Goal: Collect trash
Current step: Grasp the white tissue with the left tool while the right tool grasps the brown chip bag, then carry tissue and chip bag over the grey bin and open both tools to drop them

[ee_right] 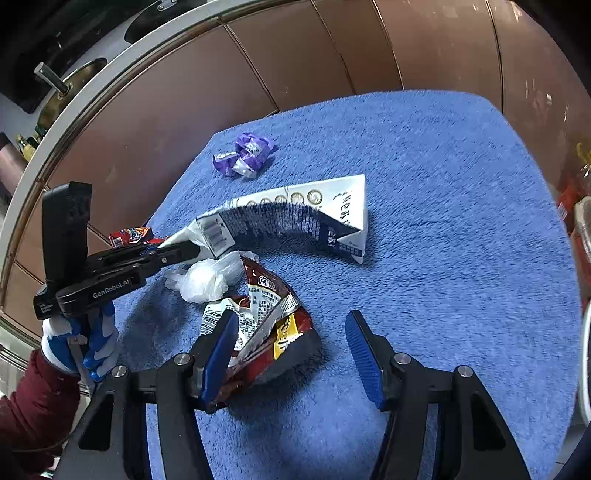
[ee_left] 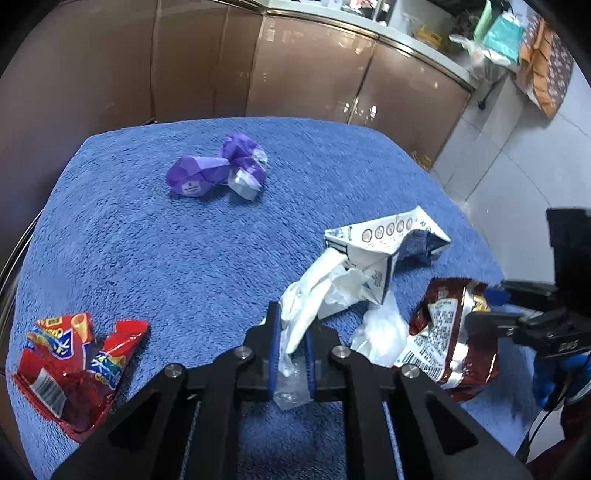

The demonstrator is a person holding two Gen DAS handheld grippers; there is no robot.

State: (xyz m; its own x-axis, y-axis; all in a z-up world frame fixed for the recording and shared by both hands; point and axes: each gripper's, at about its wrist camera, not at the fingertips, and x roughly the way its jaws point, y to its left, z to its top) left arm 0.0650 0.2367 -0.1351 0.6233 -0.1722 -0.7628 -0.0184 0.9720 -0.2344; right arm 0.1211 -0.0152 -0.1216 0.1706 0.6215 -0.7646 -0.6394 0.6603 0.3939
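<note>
On the blue towel (ee_left: 147, 240) lies scattered trash. My left gripper (ee_left: 293, 321) is shut on a crumpled white plastic bag (ee_left: 314, 295), which trails toward a flattened white-and-blue carton (ee_left: 384, 243). In the right wrist view, my right gripper (ee_right: 291, 315) stands open over a dark red snack bag (ee_right: 269, 317). Its left pad touches the bag and its right pad is apart from it. The left gripper (ee_right: 177, 254) shows there at the carton's (ee_right: 295, 218) end, beside the white bag (ee_right: 207, 277). A purple wrapper (ee_left: 218, 170) lies far back, and a red snack bag (ee_left: 77, 365) lies near left.
Brown cabinet doors (ee_left: 314, 74) stand behind the towel, under a cluttered counter (ee_left: 491, 33). A sink (ee_right: 74, 85) shows at upper left in the right wrist view. A gloved hand (ee_right: 92, 347) and dark red sleeve hold the left gripper. Tiled floor (ee_left: 517, 177) lies to the right.
</note>
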